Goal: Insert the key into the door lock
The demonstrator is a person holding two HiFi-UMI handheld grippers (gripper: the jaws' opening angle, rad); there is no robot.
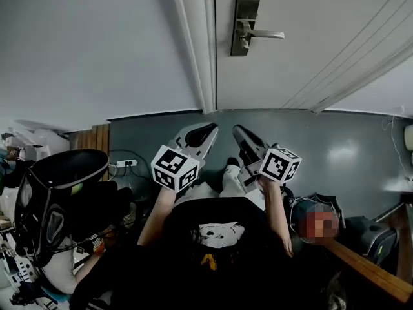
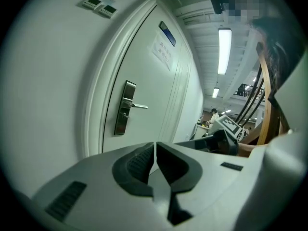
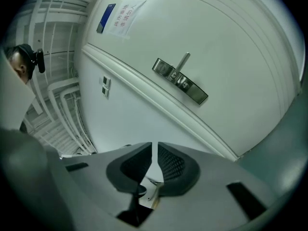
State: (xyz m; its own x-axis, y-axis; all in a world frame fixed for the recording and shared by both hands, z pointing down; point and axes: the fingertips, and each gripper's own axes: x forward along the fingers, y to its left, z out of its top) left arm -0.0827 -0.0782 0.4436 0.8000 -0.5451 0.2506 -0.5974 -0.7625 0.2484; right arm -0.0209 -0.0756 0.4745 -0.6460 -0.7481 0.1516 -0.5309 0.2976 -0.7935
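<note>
**Both claws held low, well apart from the door lock (image 1: 245,23).**
Your left claw (image 1: 205,133) is closed with nothing between its pads. Your right claw (image 1: 240,134) is closed on the key (image 3: 150,190), which shows only as a metal sliver low between the pads. The door lock is at upper centre of the head view.

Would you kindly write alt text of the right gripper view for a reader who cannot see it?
The right gripper, jaws nearly closed on a small metal piece that looks like a key, points at a white door whose lock plate and lever handle lie some way ahead.
</note>
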